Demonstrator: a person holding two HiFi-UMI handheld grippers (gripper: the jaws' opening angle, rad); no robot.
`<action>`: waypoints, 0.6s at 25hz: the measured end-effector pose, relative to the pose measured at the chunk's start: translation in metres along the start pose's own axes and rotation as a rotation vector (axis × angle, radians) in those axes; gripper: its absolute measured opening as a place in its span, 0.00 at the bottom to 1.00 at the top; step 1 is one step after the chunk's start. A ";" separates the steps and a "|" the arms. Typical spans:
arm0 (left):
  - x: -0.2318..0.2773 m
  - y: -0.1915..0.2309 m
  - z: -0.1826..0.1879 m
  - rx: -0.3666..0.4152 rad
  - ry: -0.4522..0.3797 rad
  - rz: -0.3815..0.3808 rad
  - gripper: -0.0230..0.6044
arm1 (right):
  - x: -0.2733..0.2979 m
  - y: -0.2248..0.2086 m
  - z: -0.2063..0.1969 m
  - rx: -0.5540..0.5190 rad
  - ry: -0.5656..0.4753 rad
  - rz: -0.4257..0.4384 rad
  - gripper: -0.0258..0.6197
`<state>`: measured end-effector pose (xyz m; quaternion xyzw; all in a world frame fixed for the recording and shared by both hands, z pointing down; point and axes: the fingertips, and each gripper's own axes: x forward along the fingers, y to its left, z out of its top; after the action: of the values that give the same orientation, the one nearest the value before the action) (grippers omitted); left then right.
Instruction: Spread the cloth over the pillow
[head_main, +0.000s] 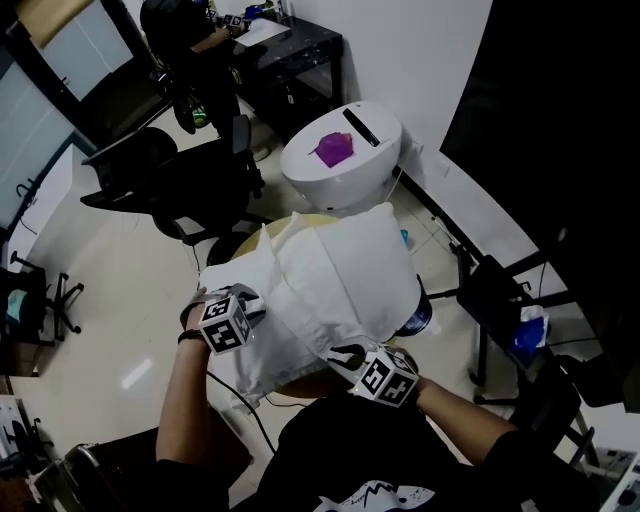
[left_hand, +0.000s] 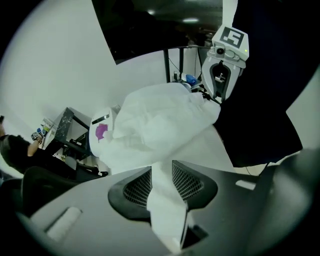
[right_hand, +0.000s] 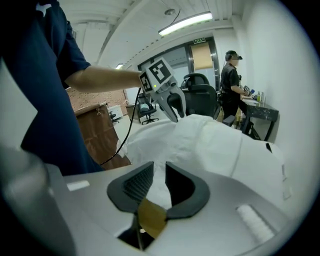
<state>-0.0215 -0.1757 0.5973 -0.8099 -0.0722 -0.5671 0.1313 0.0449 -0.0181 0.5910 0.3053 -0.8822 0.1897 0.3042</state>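
A white pillow (head_main: 355, 262) lies on a small round wooden table (head_main: 305, 386). A white cloth (head_main: 250, 345) is draped over its near side; where cloth ends and pillow begins is hard to tell. My left gripper (head_main: 260, 305) points steeply down at the left near edge. In the left gripper view its jaws (left_hand: 161, 172) stand apart with a fold of the cloth (left_hand: 162, 200) loose between them. My right gripper (head_main: 342, 356) sits at the near right edge. Its jaws (right_hand: 159, 175) are apart over the cloth (right_hand: 200, 145), with bare table wood showing under them.
A round white unit (head_main: 345, 160) with a purple thing on top stands beyond the table. Black office chairs (head_main: 170, 185) are at the left and a dark desk (head_main: 290, 50) at the back, where a person (right_hand: 232, 75) stands. A black stand (head_main: 500, 300) is at the right.
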 end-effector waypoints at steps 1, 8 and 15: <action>-0.006 0.008 0.002 -0.020 -0.016 0.023 0.22 | -0.003 -0.003 0.000 0.004 -0.005 -0.013 0.18; -0.029 0.089 0.009 -0.123 -0.026 0.170 0.22 | -0.021 -0.026 -0.007 0.068 -0.022 -0.103 0.19; 0.006 0.138 0.013 -0.032 0.084 0.161 0.22 | -0.008 -0.021 -0.014 0.071 0.011 -0.049 0.22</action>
<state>0.0289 -0.3035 0.5806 -0.7907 0.0076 -0.5892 0.1662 0.0694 -0.0227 0.5993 0.3362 -0.8655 0.2151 0.3027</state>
